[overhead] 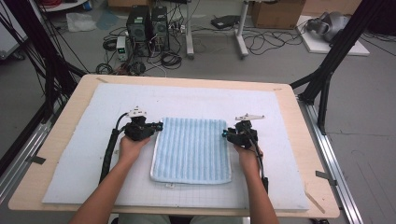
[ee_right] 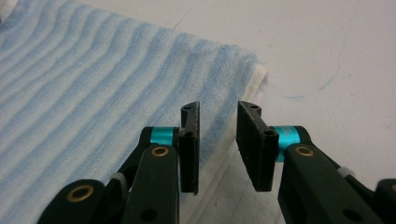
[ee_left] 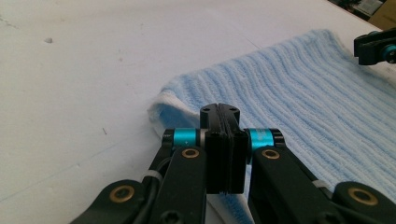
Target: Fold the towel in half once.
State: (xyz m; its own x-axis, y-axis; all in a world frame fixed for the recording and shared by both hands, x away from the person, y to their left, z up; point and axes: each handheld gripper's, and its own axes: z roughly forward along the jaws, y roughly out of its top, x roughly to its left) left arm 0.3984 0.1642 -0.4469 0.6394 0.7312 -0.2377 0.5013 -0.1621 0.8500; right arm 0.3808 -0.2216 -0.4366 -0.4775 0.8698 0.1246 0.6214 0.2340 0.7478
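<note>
At the bottom centre of the left gripper view, the left gripper [ee_left: 223, 140] has its jaws pressed flat together with no gap; whether a sliver of cloth is caught between them cannot be told, since the tips hide what lies under them. Just past those tips, the near corner of the towel [ee_left: 299, 93] is lifted into a small fold, its white underside showing. At the lower centre of the right gripper view, the right gripper [ee_right: 218, 140] has its jaws a narrow gap apart, holding nothing, and they straddle the white hem of the towel [ee_right: 93, 93], whose corner lies just beyond them.

In the middle of the high view the towel [overhead: 192, 149], pale blue and ribbed, lies flat on the white mat [overhead: 70, 163]. The left gripper [overhead: 157, 126] sits at the towel's upper left corner and the right gripper [overhead: 226, 134] at its upper right edge. Each is held by a hand [overhead: 130, 147] coming in from the bottom of the frame. The mat covers most of the wooden table [overhead: 317, 154].
</note>
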